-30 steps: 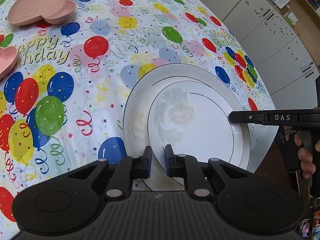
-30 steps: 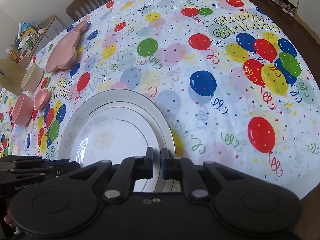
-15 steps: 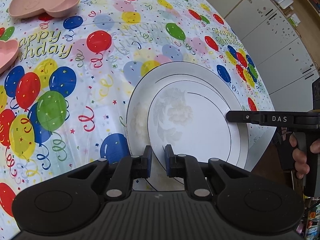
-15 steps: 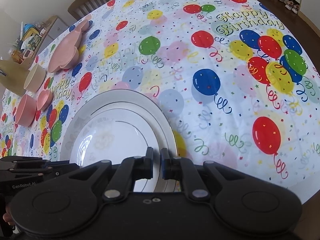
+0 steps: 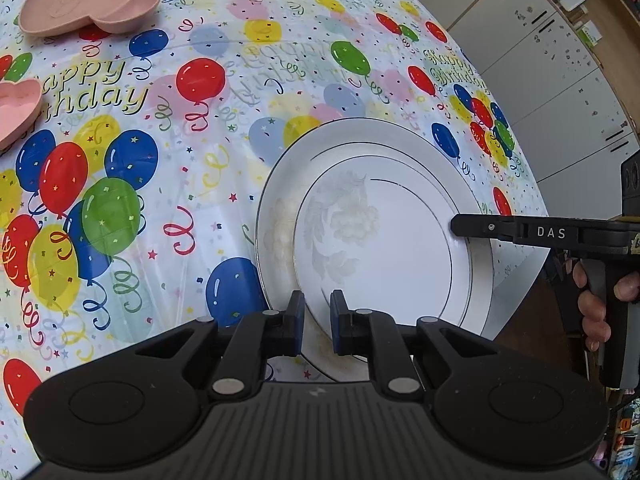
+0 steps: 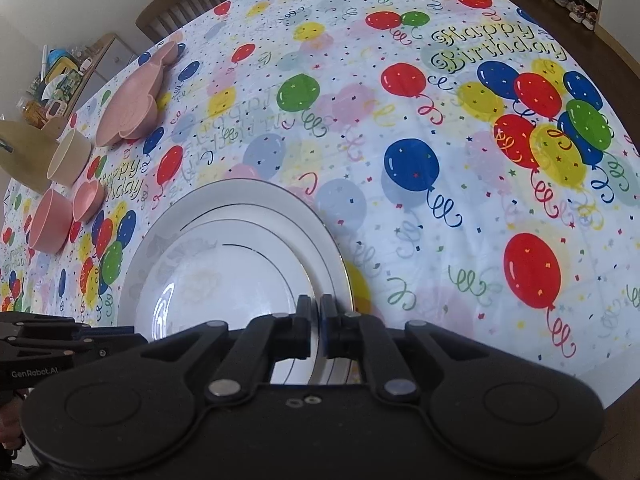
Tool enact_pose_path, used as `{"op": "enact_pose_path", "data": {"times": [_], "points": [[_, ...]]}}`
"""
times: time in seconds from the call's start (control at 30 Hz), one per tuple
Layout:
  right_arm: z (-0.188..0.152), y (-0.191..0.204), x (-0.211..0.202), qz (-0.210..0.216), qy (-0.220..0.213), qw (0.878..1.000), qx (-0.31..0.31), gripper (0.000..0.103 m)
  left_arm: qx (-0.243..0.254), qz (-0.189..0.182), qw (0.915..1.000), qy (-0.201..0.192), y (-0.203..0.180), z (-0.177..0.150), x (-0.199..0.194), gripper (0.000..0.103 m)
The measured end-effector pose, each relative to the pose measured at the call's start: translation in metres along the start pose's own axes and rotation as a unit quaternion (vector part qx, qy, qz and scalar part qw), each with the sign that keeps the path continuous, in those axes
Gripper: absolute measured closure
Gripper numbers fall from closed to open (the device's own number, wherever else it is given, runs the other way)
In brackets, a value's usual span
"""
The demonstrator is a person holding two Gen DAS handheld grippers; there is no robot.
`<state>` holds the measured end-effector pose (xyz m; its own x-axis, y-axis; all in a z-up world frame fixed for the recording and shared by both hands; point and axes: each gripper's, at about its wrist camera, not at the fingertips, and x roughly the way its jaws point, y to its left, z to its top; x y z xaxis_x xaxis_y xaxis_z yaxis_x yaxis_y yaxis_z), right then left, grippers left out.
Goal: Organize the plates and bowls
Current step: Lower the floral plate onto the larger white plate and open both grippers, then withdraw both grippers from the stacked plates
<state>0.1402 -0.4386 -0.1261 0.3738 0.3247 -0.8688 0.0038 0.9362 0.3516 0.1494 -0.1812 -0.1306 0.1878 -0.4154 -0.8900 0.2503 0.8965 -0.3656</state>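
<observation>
Balloon tablecloth (image 5: 168,208); both grippers' narrow jaws pinch the small plate's (image 5: 384,256) opposite rims.

left wrist view looked steeply down from close above the white plates (image 5: 384,240), facing toward cabinets (image 5: 560,80) on the far right. right wrist view looked down from the opposite rim, toward a chair (image 6: 180,4). shared the plates and balloon tablecloth (image 6: 400,120).

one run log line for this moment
left gripper: shut on white plates near rim | right gripper: shut on opposite rim | pink dishes: apart on balloon tablecloth
</observation>
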Motion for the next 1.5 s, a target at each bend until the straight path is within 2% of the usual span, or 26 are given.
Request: {"op": "enact_pose_path", "data": {"times": [0.2, 0.37, 0.57, 0.77, 0.97, 1.1, 1.3, 1.37, 1.4, 1.5], "points": [[-0.003, 0.008, -0.006, -0.01, -0.006, 1.0, -0.009, 0.089, 0.01, 0.004, 0.9999, -0.007, -0.001, -0.004, -0.009, 0.09], [-0.005, 0.03, -0.022, -0.018, -0.028, 0.999, -0.042, 0.085, 0.02, 0.007, 0.9994, -0.028, -0.001, -0.01, -0.028, 0.09], [-0.006, 0.069, -0.044, -0.018, -0.061, 0.994, -0.089, 0.082, 0.028, 0.013, 0.9965, -0.077, 0.002, -0.016, -0.059, 0.09], [-0.011, 0.119, -0.065, -0.009, -0.101, 0.985, -0.138, 0.075, 0.027, 0.022, 0.9906, -0.132, 0.008, -0.024, -0.094, 0.09], [-0.016, 0.162, -0.075, 0.002, -0.128, 0.978, -0.167, 0.064, 0.004, 0.032, 0.9837, -0.177, 0.025, -0.033, -0.126, 0.09], [-0.02, 0.19, -0.077, 0.013, -0.142, 0.972, -0.185, 0.053, -0.01, 0.043, 0.9785, -0.201, 0.038, -0.04, -0.144, 0.089], [-0.02, 0.229, -0.078, 0.024, -0.161, 0.963, -0.216, 0.035, -0.023, 0.064, 0.9684, -0.24, 0.055, -0.044, -0.17, 0.07], [-0.018, 0.24, -0.077, 0.025, -0.165, 0.96, -0.223, 0.031, -0.032, 0.072, 0.9646, -0.252, 0.061, -0.042, -0.177, 0.053], [-0.016, 0.244, -0.077, 0.024, -0.168, 0.959, -0.226, 0.027, -0.036, 0.077, 0.9622, -0.259, 0.064, -0.041, -0.18, 0.049], [-0.01, 0.256, -0.074, 0.017, -0.178, 0.955, -0.237, 0.019, -0.039, 0.088, 0.957, -0.274, 0.071, -0.035, -0.187, 0.045]]}}
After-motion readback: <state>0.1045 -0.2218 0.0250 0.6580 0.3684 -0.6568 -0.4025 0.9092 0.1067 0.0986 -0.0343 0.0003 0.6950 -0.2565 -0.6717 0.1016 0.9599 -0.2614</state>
